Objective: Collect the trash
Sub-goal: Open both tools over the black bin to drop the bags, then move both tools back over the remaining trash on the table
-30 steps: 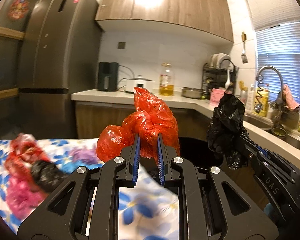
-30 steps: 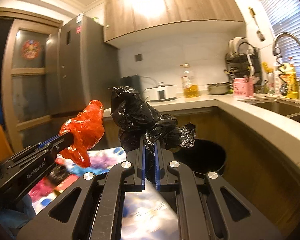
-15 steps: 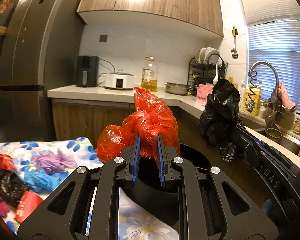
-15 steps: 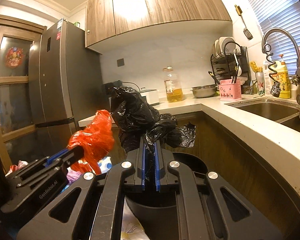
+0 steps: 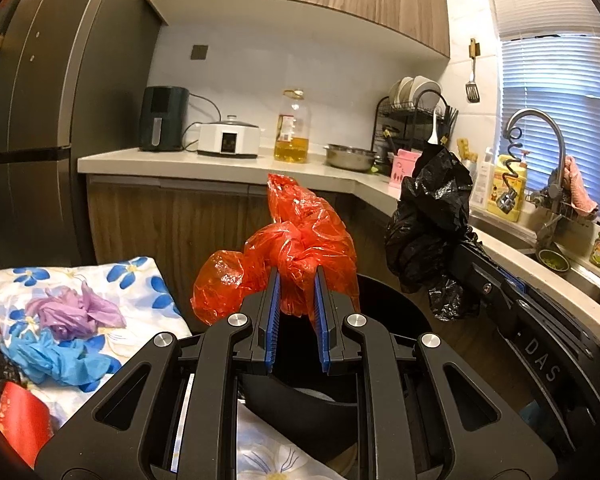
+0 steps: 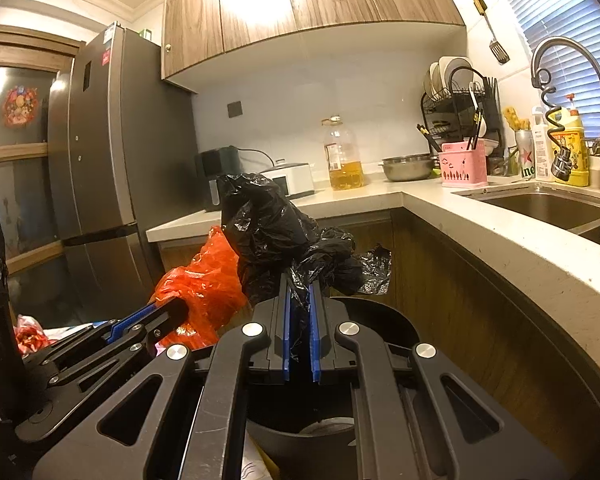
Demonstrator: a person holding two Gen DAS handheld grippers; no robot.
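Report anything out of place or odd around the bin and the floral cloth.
Crumpled litter lies on the floral cloth: a purple bag, blue gloves and a red wrapper. Otherwise nothing is spilled or damaged; the bin stands upright.

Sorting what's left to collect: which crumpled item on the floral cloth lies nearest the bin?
The purple plastic wad, at the cloth's bin-side end; the blue gloves lie farther from the black bin.
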